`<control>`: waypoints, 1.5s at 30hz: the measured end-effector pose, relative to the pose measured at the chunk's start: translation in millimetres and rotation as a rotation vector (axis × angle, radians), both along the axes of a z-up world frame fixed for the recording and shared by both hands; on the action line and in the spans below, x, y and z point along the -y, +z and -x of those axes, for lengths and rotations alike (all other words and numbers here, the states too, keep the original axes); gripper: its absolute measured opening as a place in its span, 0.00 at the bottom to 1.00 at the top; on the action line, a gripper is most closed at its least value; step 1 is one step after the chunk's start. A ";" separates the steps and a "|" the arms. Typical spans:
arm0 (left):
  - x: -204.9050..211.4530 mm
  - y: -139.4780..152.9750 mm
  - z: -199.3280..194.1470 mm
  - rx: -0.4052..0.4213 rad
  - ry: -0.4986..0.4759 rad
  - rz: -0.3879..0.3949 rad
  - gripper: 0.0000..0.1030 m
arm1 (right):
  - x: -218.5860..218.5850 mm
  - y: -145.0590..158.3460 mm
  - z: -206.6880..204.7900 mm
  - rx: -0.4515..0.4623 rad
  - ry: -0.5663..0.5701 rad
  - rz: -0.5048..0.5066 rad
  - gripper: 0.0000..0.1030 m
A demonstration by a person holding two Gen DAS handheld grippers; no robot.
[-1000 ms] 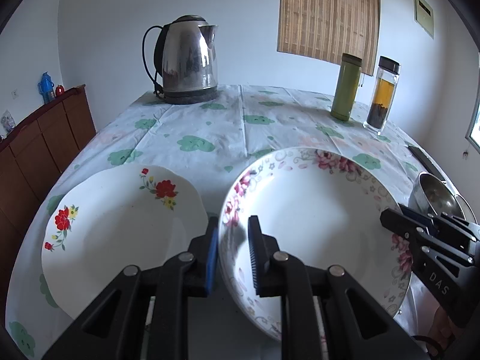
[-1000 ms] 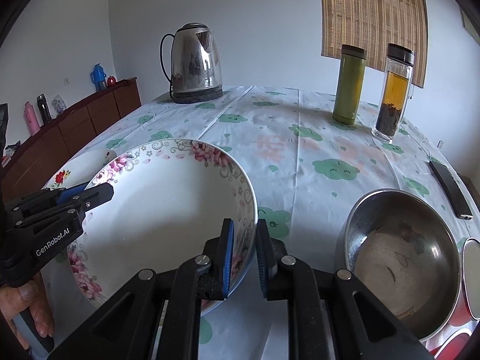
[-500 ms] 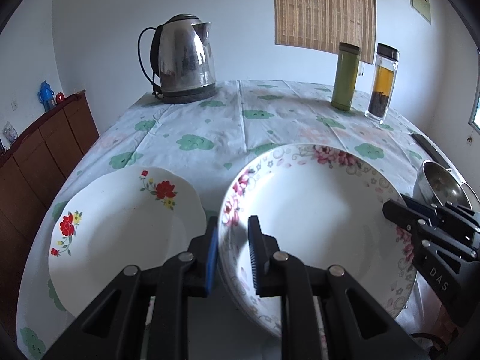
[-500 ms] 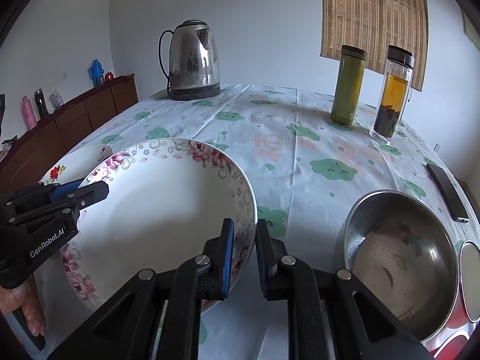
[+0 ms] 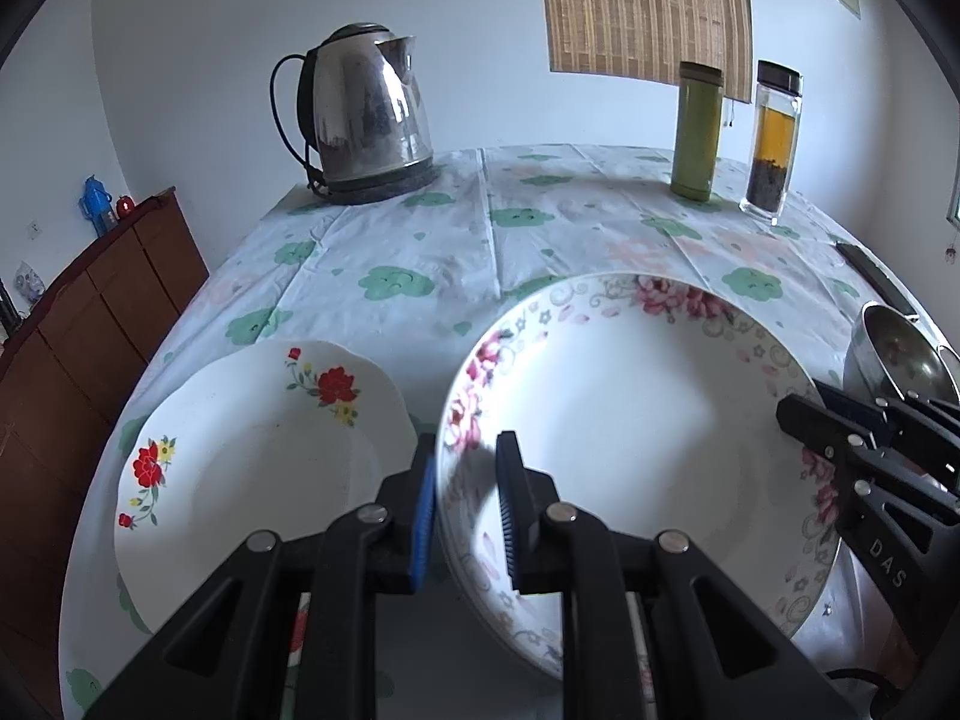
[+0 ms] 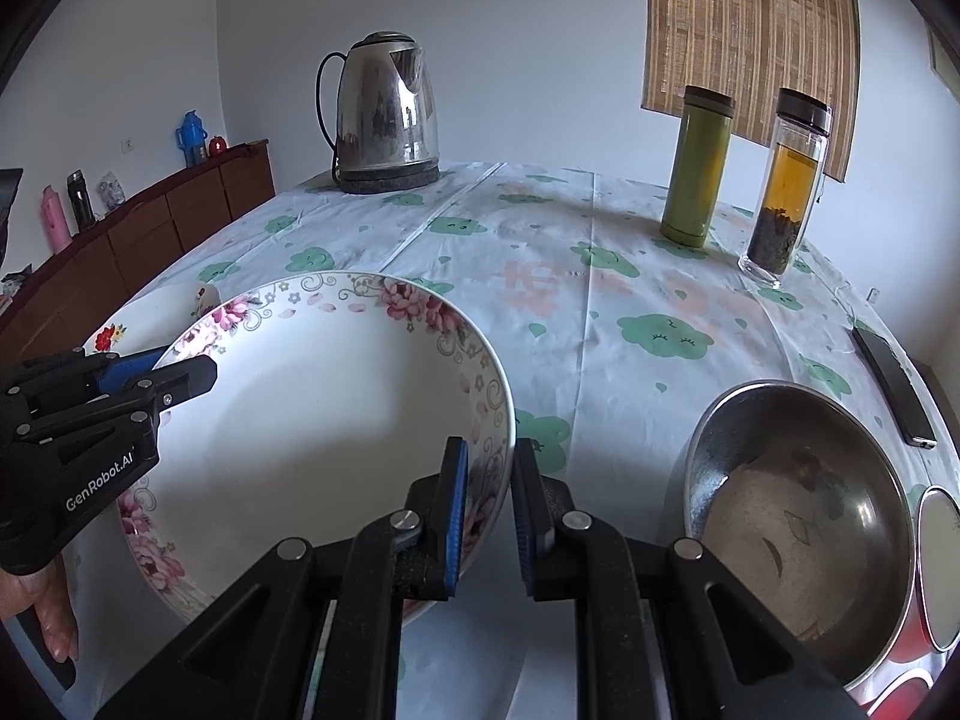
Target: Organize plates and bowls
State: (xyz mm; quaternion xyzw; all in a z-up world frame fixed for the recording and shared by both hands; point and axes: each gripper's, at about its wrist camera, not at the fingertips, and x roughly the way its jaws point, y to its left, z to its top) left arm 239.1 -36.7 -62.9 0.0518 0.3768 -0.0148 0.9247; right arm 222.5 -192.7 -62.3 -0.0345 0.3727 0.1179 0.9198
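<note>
Between the blue pads of the left gripper sat the left rim of the pink-flowered bowl, the jaws drawn narrow and pinching it. On the opposite rim, the right gripper was likewise clamped narrowly on the same bowl, so both held it above the table. Just left of the bowl lay the red-flowered plate, flat on the tablecloth, white with green cloud prints and creased along its folds. To the right stood a steel bowl, and beyond it a dark phone near the table's edge. At the far side stood a steel kettle on its base, a green flask and a glass bottle of amber tea with leaves at the bottom. A brown sideboard ran along the pale left wall, carrying small flasks, and a bamboo blind hung on the back wall.
</note>
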 end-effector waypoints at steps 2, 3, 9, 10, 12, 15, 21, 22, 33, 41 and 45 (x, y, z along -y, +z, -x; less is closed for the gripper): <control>0.1 -0.2 0.6 0.002 -0.001 -0.003 0.15 | -1.1 0.6 -0.5 0.001 -0.004 0.005 0.15; -0.3 0.0 0.4 0.001 -0.003 0.001 0.15 | -0.9 1.0 -1.0 0.001 -0.006 0.001 0.15; -5.7 -2.0 -3.4 -0.006 0.002 0.021 0.15 | -5.2 3.8 -3.7 0.009 -0.010 0.011 0.16; -5.9 -1.8 -3.5 -0.004 -0.001 0.025 0.15 | -5.8 4.1 -4.2 0.010 -0.010 0.012 0.16; -5.4 -1.8 -3.2 -0.004 -0.004 0.021 0.15 | -6.5 4.4 -5.3 0.011 -0.012 0.016 0.16; -3.5 -5.3 -3.8 -0.018 -0.014 0.008 0.16 | -6.6 3.2 -7.4 0.005 -0.012 0.022 0.16; -5.6 -5.6 -1.2 -0.031 -0.019 0.020 0.16 | -5.7 5.0 -5.3 -0.002 0.003 0.024 0.16; -5.3 -5.5 -0.4 -0.031 -0.021 0.017 0.16 | -5.6 5.2 -4.9 -0.005 0.006 0.023 0.15; -4.0 -6.0 2.5 -0.029 -0.029 -0.008 0.18 | -7.3 5.1 -0.7 -0.011 0.021 0.047 0.16; 1.5 -8.2 5.6 -0.006 -0.029 -0.074 0.18 | -9.0 4.5 1.4 -0.003 0.022 0.067 0.16; 4.1 -8.8 6.3 -0.003 -0.028 -0.085 0.18 | -9.4 4.6 1.9 -0.001 0.022 0.070 0.16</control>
